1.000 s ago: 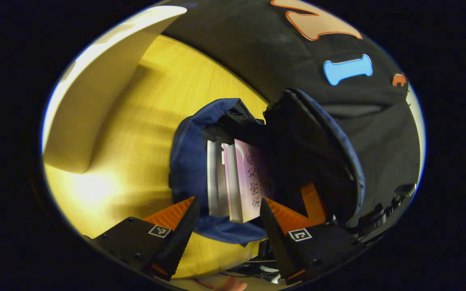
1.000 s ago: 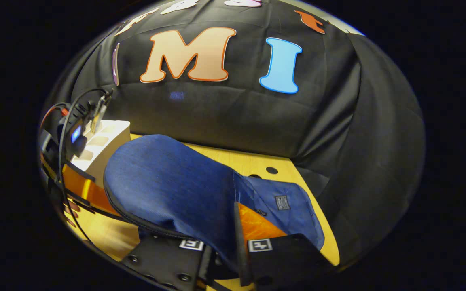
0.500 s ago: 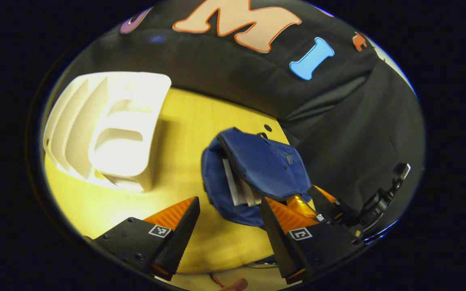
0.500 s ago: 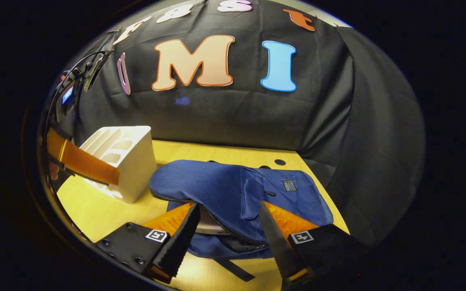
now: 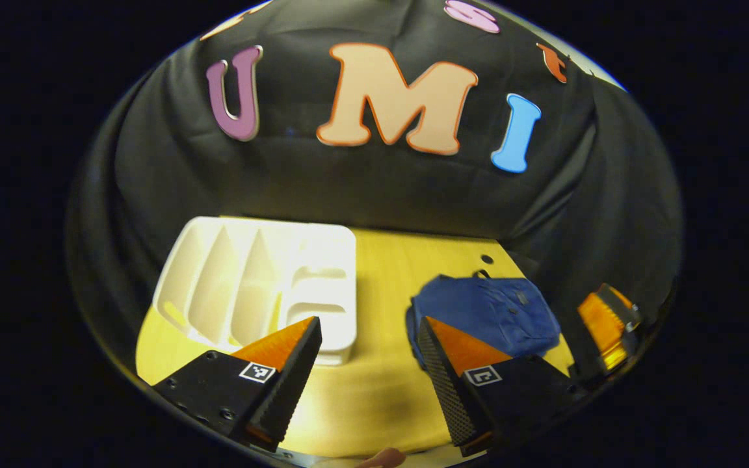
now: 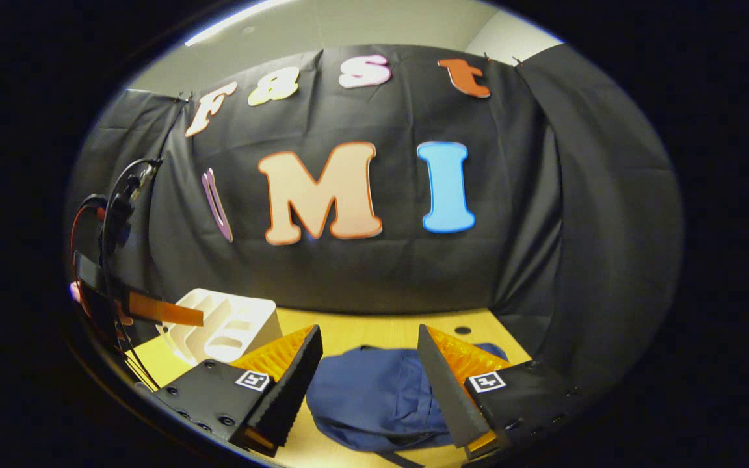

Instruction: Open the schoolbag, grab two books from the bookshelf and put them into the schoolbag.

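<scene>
The blue schoolbag lies flat on the yellow table, flap down over its mouth; the books are hidden. In the right gripper view the schoolbag lies just beyond my fingers. The white bookshelf stands empty at the table's left, and the bookshelf appears at lower left in the right gripper view. My left gripper hangs open above the table between shelf and bag. My right gripper is open, raised above the bag. The right gripper appears at the right edge of the left gripper view, the left gripper at left.
The yellow table runs back to the black cloth wall. A small round hole sits in the tabletop behind the bag. Cables trail from the left gripper's body.
Both grippers have pulled back and up from the bag. The right gripper let go of the flap, which dropped over the books. The bag now lies flat with its mouth covered.
</scene>
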